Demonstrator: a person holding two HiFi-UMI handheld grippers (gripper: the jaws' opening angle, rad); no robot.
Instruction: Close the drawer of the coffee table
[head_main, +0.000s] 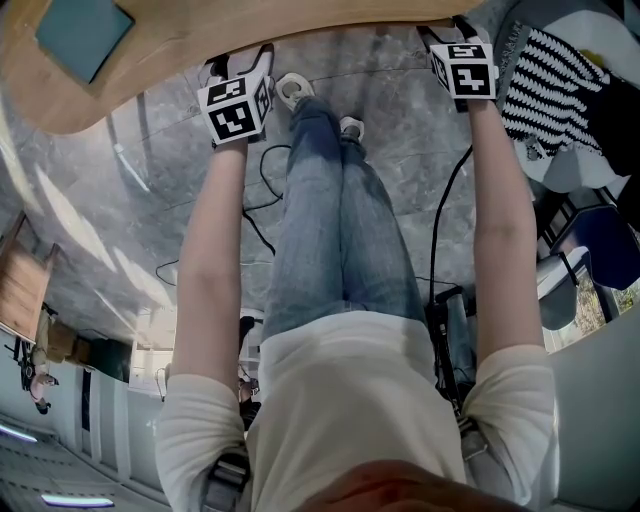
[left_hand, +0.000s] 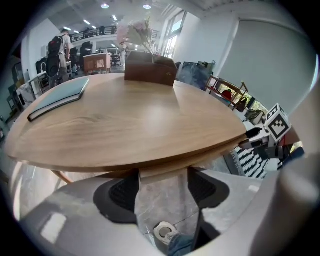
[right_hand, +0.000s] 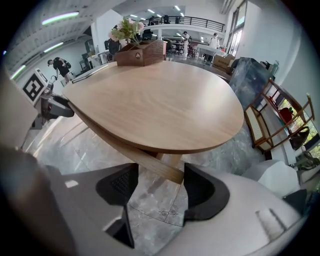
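Facing drawer front (right_hand: 146, 161) at 12 o'clock, long axis 9-to-3 under worktop (left_hand: 125, 125); left gripper (left_hand: 162, 192), right gripper (right_hand: 157, 187) both spread, equally near.

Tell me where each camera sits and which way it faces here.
Head view: on the person's head, facing steeply down at their arms, legs and the coffee table edge.
Left gripper view: on the left gripper, looking across the coffee table; its open jaws show.
Right gripper view: on the right gripper, looking across the coffee table; its open jaws show.
Shared: both gripper views see the flower box.
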